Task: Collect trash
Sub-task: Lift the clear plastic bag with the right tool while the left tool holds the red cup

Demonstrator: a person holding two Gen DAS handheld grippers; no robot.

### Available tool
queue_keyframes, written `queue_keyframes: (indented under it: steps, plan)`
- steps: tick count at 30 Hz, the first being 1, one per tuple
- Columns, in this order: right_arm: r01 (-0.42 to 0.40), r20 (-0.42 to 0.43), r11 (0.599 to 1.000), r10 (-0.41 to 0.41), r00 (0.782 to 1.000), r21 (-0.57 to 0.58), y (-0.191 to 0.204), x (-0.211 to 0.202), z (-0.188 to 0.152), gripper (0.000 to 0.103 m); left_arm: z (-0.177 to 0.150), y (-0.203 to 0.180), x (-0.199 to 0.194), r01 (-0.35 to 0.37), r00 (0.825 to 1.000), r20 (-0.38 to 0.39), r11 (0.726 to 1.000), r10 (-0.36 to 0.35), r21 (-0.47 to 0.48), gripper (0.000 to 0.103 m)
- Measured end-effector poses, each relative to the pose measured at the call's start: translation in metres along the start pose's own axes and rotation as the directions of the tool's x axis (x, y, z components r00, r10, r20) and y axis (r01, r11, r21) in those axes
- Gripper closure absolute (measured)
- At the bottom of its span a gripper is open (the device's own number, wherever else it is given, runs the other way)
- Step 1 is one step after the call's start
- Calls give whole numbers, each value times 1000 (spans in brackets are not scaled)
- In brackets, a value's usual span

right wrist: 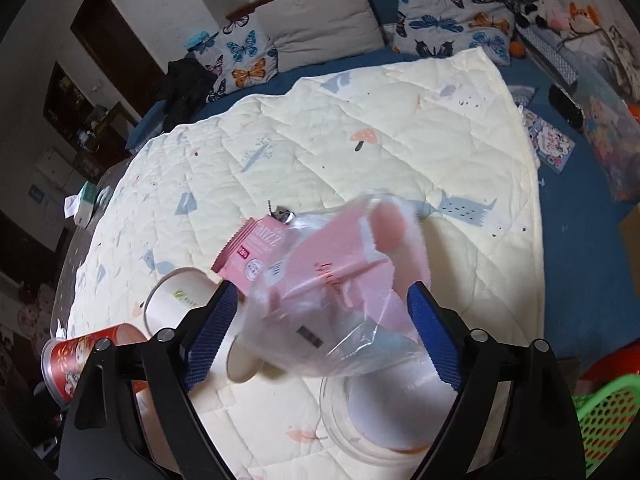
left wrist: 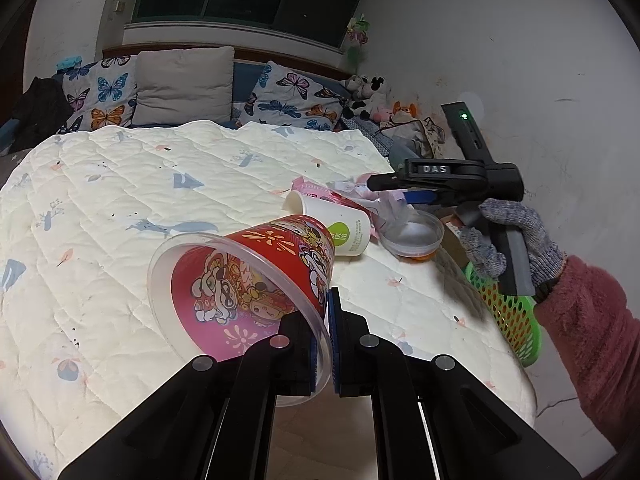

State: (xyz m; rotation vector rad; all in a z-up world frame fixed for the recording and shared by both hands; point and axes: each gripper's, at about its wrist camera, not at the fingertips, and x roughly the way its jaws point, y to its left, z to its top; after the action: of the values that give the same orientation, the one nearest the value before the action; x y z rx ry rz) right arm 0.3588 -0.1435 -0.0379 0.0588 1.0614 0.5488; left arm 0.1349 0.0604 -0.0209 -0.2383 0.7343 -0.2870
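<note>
Crowding the open right tool [right wrist: 320, 336]: wrappers [right wrist: 320, 268]

Left gripper [left wrist: 329, 344] low at the front, jaws closed tight with only a thin gap between the blue pads [left wrist: 314, 354]. Right gripper [right wrist: 320, 336] spread wide, blue pads [right wrist: 434, 340] well apart. Right hand [left wrist: 516, 240] in a grey knit glove, wrapped around the grey handle, pink fleece sleeve behind.

Red cartoon-print cup [left wrist: 256, 280], pink wrapper [right wrist: 256, 256], green basket [left wrist: 508, 312]
</note>
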Motion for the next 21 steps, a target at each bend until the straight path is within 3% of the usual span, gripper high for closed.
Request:
queue_keyframes:
  steps: [5, 13, 18, 21]
  plan:
    - [43, 23, 995, -41, 999, -84, 10, -8, -9, 10, -1, -2, 0, 10, 1000, 2, 1000, -10, 3, 98]
    - [143, -10, 977, -146, 989, -158, 14, 11, -22, 10, -1, -4, 1, 12, 1000, 3, 1000, -12, 9, 98]
    - [186, -2, 965, -190, 982, -185, 14, 18, -29, 34, -3, -4, 2, 9, 1000, -3, 1000, -9, 3, 98]
    - [187, 16, 963, -187, 982, -194, 14, 15, -31, 41, -3, -6, 0, 12, 1000, 4, 1000, -12, 8, 98]
